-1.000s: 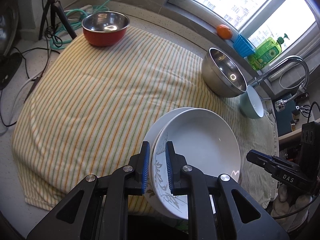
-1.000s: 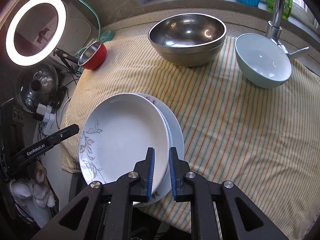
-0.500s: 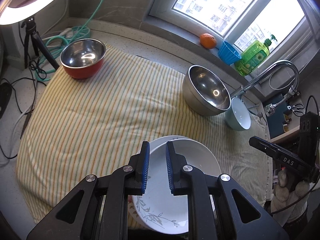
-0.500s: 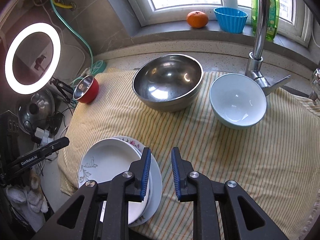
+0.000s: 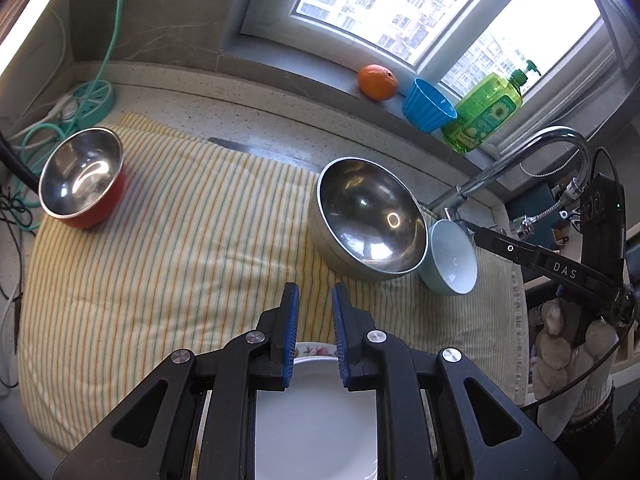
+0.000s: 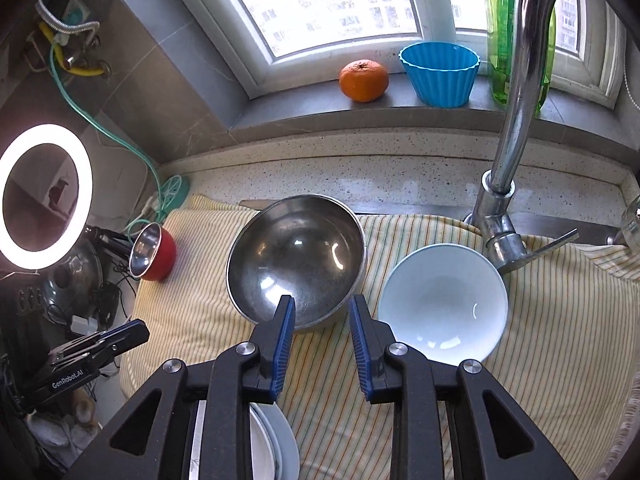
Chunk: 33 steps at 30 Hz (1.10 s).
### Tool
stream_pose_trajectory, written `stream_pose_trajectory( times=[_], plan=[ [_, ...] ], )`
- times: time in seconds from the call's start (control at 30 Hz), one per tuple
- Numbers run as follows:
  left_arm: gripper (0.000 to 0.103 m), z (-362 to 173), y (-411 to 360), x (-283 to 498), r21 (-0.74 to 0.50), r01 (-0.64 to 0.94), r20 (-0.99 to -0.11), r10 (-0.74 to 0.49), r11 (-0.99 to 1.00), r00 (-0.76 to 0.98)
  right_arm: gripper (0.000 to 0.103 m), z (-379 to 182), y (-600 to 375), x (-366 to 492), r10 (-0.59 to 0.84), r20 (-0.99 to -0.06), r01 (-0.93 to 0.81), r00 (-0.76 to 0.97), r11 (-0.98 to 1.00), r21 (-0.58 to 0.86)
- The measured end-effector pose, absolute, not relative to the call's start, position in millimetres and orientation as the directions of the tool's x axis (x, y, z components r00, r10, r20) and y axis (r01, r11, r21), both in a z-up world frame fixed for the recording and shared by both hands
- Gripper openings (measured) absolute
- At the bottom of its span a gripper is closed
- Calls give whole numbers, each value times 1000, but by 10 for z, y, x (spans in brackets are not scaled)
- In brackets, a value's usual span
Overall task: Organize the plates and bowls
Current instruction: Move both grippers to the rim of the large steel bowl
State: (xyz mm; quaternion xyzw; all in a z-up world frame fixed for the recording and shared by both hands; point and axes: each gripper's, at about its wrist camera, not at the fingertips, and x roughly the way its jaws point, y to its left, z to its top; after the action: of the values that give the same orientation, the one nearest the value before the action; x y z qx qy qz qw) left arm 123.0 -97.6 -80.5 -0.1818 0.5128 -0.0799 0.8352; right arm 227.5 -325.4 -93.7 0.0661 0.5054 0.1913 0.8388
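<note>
Two stacked white plates lie on the striped cloth at its near edge, below both grippers; they also show in the right wrist view. A large steel bowl stands beside a pale blue bowl. A red steel-lined bowl stands far left. My left gripper is open and empty above the plates. My right gripper is open and empty, raised in front of the steel bowl.
A chrome faucet rises right behind the pale blue bowl. On the window sill stand an orange, a blue cup and a green soap bottle. A ring light and cables lie at the left.
Both grippers have lifted up and back from the stacked plates. The plates now lie low under the grippers. The right jaws have opened wider.
</note>
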Motion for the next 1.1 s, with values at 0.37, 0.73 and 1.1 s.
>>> stream_pose_trajectory(
  times=[0.37, 0.73, 1.1],
  plan=[
    [38, -1058, -1176, 1700, -383, -38, -864, -343, 923, 369, 25, -1195, -3206, 2830, 361, -865, -232, 347, 927, 294],
    [35, -1166, -1143, 1985, -353, -71, -876, -303, 933, 375, 25, -1427, -3120, 3164, 329, -894, -231, 303, 936, 266],
    [21, -1309, -1200, 2092, -353, -72, -888, -310, 933, 340, 25, -1563, -3118, 3241, 315, -911, -228, 267, 939, 258]
  ],
)
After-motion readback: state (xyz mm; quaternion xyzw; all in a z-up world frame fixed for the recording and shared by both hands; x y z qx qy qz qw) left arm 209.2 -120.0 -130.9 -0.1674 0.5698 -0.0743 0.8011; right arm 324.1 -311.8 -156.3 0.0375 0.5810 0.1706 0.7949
